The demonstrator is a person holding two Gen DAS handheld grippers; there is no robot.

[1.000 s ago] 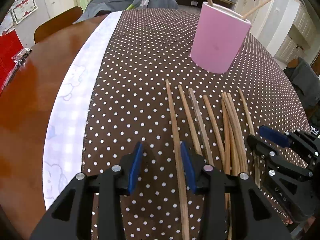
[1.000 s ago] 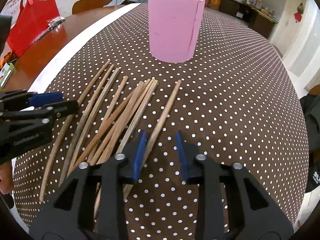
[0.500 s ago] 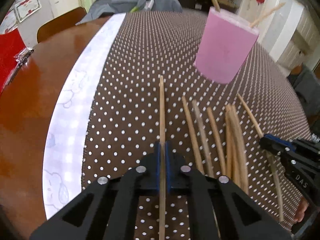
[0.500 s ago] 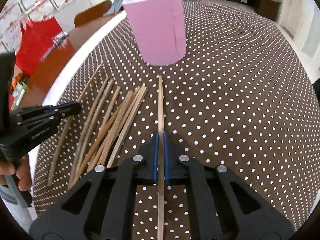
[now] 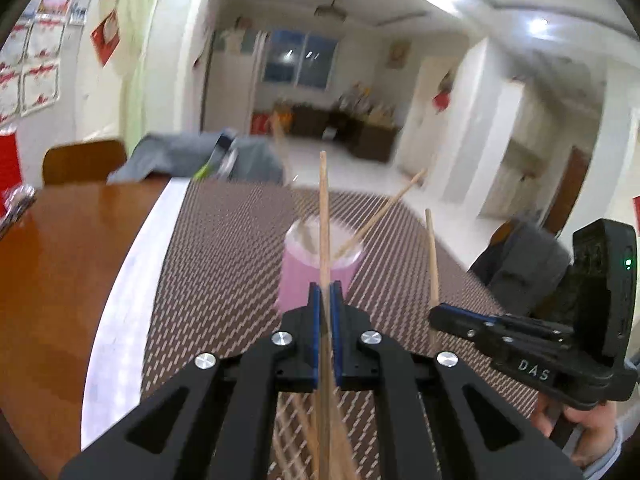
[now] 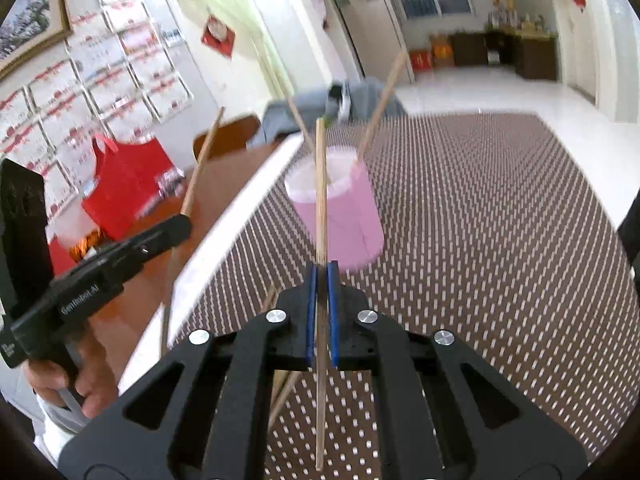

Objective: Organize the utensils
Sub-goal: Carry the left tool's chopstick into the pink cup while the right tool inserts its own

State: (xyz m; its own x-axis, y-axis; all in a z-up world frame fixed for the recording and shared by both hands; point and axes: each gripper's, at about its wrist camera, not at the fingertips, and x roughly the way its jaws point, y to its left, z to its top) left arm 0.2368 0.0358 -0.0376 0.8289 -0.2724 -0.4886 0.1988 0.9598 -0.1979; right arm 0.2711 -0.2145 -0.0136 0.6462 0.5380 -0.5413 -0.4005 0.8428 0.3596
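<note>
Left gripper (image 5: 325,298) clamped tight on wooden chopstick (image 5: 324,216), stick pointing forward above pink cup (image 5: 316,276). Right gripper (image 6: 322,280) likewise pinching second chopstick (image 6: 321,184), tip near cup rim. Cup stands on dotted brown tablecloth (image 6: 500,220), holds two leaning sticks. Both views motion-blurred; dots smeared. Loose chopsticks (image 6: 286,392) on cloth mostly hidden behind gripper bodies, count unclear.
</note>
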